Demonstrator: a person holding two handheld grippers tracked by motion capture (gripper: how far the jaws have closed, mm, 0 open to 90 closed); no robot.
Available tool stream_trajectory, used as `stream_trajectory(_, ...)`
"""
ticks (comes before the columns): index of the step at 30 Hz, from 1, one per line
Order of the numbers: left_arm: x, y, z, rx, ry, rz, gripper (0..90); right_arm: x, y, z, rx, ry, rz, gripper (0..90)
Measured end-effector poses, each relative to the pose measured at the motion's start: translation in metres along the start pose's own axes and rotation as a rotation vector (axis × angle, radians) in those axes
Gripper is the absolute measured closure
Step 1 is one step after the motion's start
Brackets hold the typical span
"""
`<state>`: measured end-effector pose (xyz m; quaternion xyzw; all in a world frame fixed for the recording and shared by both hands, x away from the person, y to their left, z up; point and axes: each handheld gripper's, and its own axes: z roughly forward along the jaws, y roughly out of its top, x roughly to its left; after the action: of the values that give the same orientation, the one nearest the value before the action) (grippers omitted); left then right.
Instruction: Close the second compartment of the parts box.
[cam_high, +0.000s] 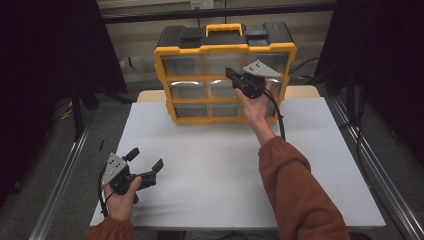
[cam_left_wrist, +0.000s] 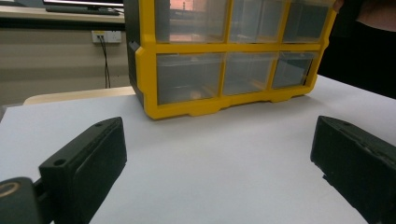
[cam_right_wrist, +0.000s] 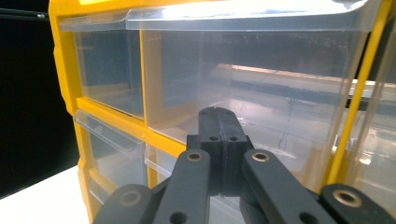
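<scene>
The yellow drawer organizer (cam_high: 225, 75) stands upright at the far edge of the surface (cam_high: 225, 170), its clear drawers facing the person. The right tool (cam_high: 231, 75) is raised against the front of an upper drawer (cam_right_wrist: 261, 84), jaws pressed together and holding nothing. The left tool (cam_high: 146, 160) rests near the front left corner, jaws wide apart and empty. A closed tip likely slides off the smooth plastic lip, and a hard pull could tip the unbraced cabinet forward.

No text, label, brand, number or sign could be read anywhere, neither on the yellow drawer cabinet (cam_high: 225, 47) nor on the white table (cam_high: 210, 170).
</scene>
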<state>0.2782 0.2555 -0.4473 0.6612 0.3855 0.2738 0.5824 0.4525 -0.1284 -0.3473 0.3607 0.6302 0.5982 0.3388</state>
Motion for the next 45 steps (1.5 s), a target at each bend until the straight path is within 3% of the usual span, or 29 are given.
stream_trajectory(2, 0.001, 0.000, 0.001, 0.009, -0.008, 0.005, 3.6, 0.000, -0.001, 0.000, -0.001, 0.000, -0.004, 90.0)
stream_trajectory(3, -0.001, -0.001, 0.002, 0.003, -0.001, -0.017, 3.6, 0.000, -0.002, 0.000, 0.001, 0.000, 0.000, 90.0)
stream_trajectory(6, 0.001, 0.000, 0.000, 0.013, -0.012, 0.014, 3.6, 0.000, -0.002, 0.002, -0.001, -0.012, 0.004, 90.0)
stream_trajectory(8, 0.000, 0.000, 0.000, -0.001, -0.003, -0.002, 3.6, 0.000, -0.003, 0.004, -0.001, -0.024, 0.011, 90.0)
stream_trajectory(9, 0.001, 0.000, -0.002, 0.012, -0.006, 0.018, 3.6, -0.001, -0.004, 0.004, 0.003, -0.023, 0.006, 90.0)
stream_trajectory(10, 0.001, 0.000, -0.002, 0.001, -0.008, -0.001, 3.6, -0.002, -0.005, 0.005, 0.002, -0.023, 0.010, 90.0)
stream_trajectory(16, 0.001, 0.000, -0.002, -0.003, -0.012, -0.002, 3.6, -0.002, -0.006, 0.005, -0.001, -0.021, 0.020, 90.0)
stream_trajectory(19, 0.001, -0.001, -0.002, -0.003, -0.012, -0.005, 3.6, -0.001, -0.008, 0.003, -0.011, -0.002, 0.034, 82.7)
stream_trajectory(21, 0.001, -0.001, -0.002, -0.002, -0.011, -0.004, 3.6, 0.000, -0.008, 0.002, -0.011, 0.012, 0.035, 80.5)
stream_trajectory(22, 0.002, 0.000, -0.004, 0.014, -0.010, 0.020, 3.6, 0.001, -0.008, 0.000, -0.012, 0.016, 0.040, 79.3)
stream_trajectory(24, 0.001, -0.001, -0.004, 0.006, -0.010, 0.010, 3.6, 0.002, -0.009, -0.003, -0.022, 0.019, 0.044, 78.1)
stream_trajectory(31, 0.000, -0.001, -0.004, 0.007, -0.017, 0.010, 3.6, 0.005, -0.017, -0.015, -0.023, 0.028, 0.057, 55.6)
stream_trajectory(35, 0.001, -0.001, -0.004, 0.015, -0.016, 0.017, 3.6, 0.005, -0.019, -0.022, -0.024, 0.033, 0.051, 48.2)
stream_trajectory(40, -0.001, -0.001, -0.003, 0.005, -0.007, -0.002, 3.6, 0.004, -0.022, -0.033, -0.019, 0.033, 0.048, 36.6)
stream_trajectory(45, 0.000, -0.001, -0.003, 0.004, -0.011, -0.001, 3.6, 0.004, -0.024, -0.040, 0.013, 0.032, 0.071, 18.7)
